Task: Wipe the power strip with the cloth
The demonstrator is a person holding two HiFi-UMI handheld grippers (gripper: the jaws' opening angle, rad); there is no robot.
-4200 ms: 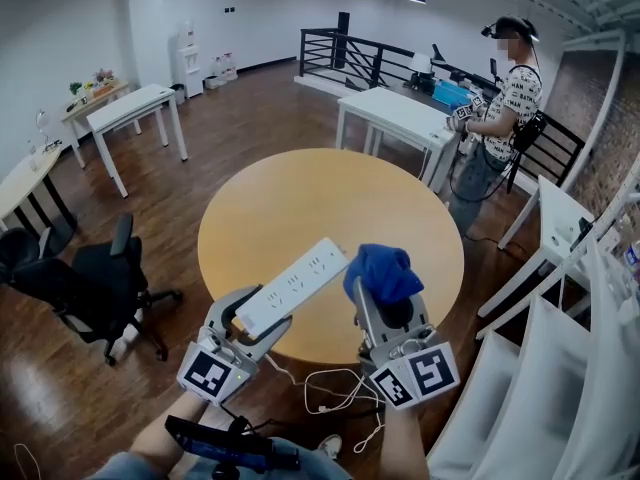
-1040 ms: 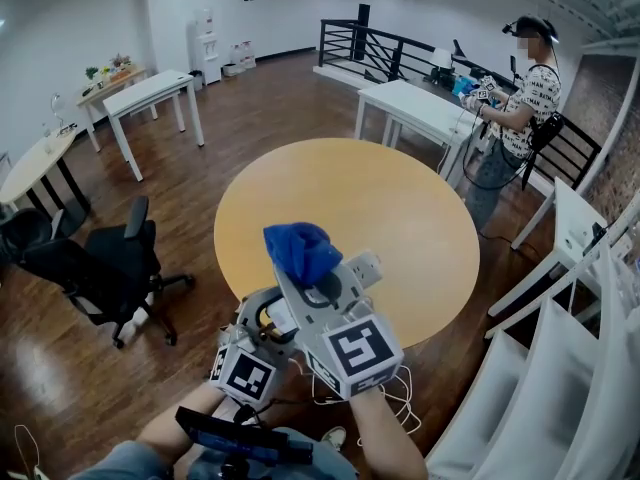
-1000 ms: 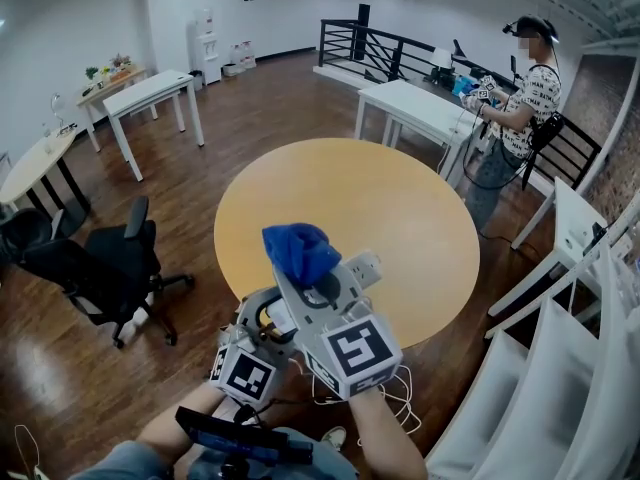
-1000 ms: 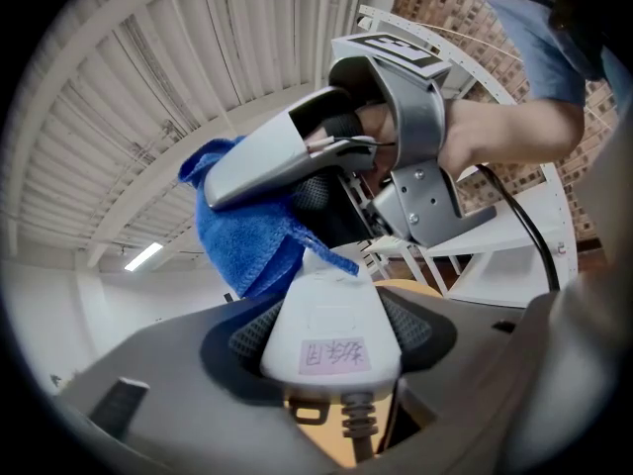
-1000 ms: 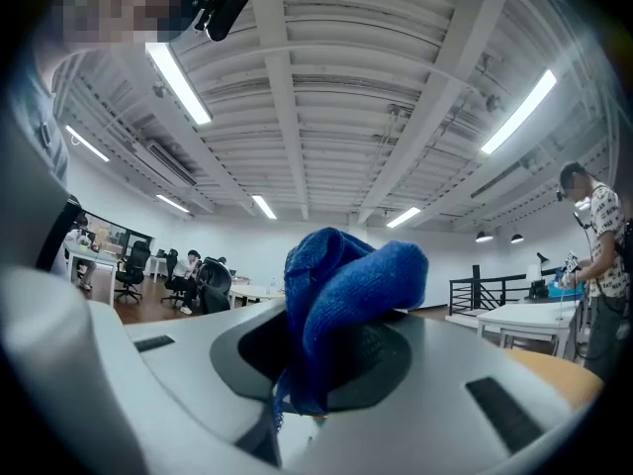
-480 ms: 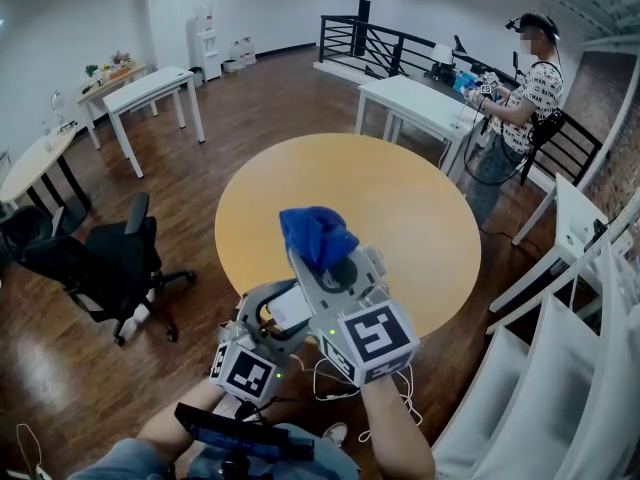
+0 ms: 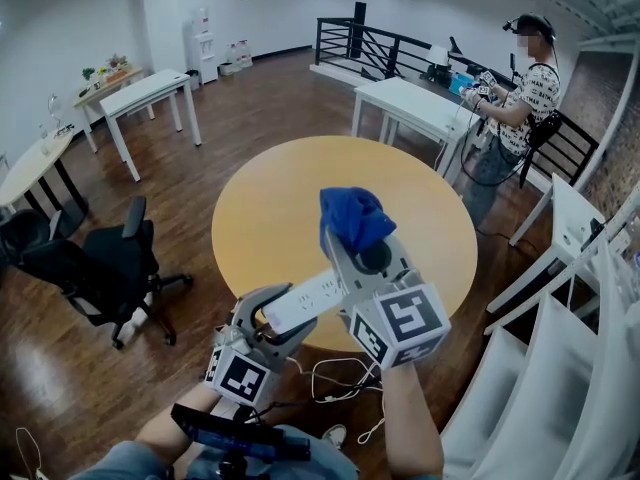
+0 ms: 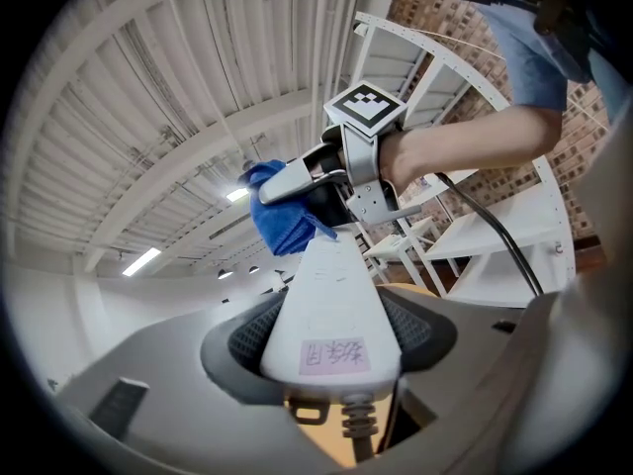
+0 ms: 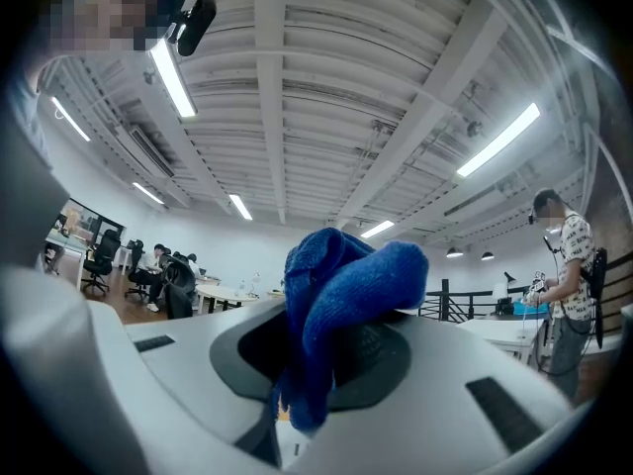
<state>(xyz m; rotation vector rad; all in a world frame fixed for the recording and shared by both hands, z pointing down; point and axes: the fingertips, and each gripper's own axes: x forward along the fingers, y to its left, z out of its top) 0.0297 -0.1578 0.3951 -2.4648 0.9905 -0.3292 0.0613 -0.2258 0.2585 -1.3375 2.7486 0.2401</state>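
Holding the white power strip [image 7: 305,301] up over the round tabletop [image 7: 262,200], pinched at its cord end in the left tongs [image 7: 272,320], with the blue cloth [image 7: 352,218] pinched in the right tongs [image 7: 356,244] at its far end.

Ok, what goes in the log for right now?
left claw: shut on long white plastic power strip | right claw: shut on bunched blue cloth | cloth by strip's far end | contact: unclear
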